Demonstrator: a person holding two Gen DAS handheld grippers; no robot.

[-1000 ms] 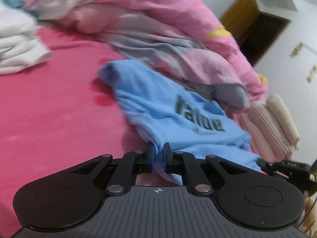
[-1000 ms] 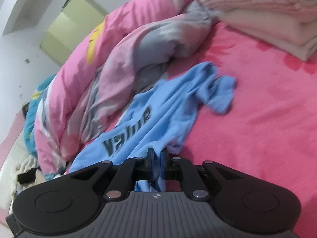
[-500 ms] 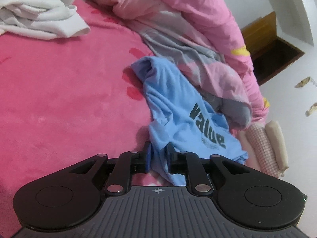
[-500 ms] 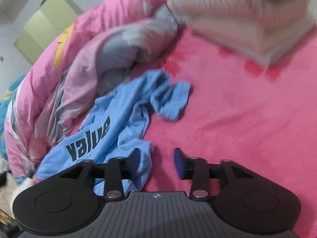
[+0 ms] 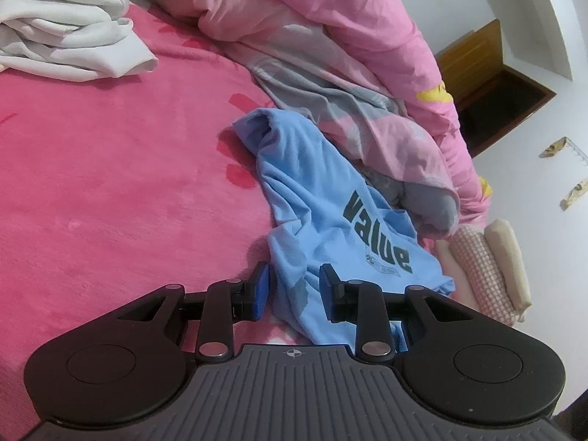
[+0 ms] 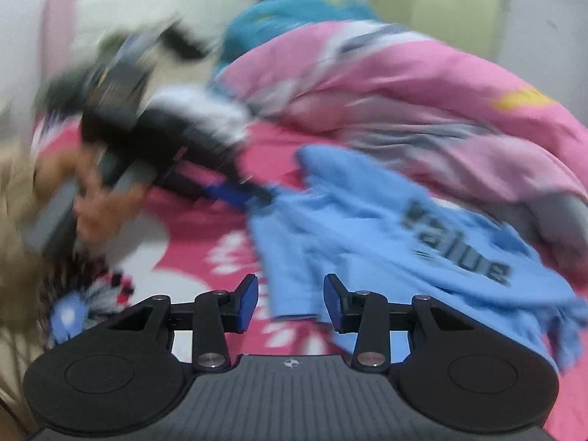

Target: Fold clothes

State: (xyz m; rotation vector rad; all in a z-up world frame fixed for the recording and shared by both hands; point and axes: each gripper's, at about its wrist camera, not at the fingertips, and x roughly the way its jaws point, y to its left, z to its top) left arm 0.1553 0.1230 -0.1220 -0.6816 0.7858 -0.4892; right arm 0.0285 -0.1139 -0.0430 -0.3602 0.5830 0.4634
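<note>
A light blue T-shirt [image 5: 312,198] printed "value" lies crumpled on the pink bed cover [image 5: 110,183], against a bunched quilt. My left gripper [image 5: 294,279] is at its near hem. Its jaws are opening, and the cloth lies loose between the pads without being pressed. In the blurred right wrist view the shirt [image 6: 349,220] spreads to the right. My right gripper [image 6: 290,286] is open just above one edge of it, gripping nothing. That view also shows the left gripper [image 6: 250,194] at the shirt's far edge, held by a hand [image 6: 99,198].
A pink and grey quilt [image 5: 367,55] is heaped behind the shirt. White folded clothes [image 5: 66,36] lie at the far left. A folded stack of checked and beige cloth [image 5: 488,268] sits at the right edge of the bed, and a wooden cabinet [image 5: 496,84] stands beyond it.
Both grippers were shut on the shirt and have let go. The left jaws have spread step by step. The right gripper rolled and swung sideways, so its view now faces the left gripper.
</note>
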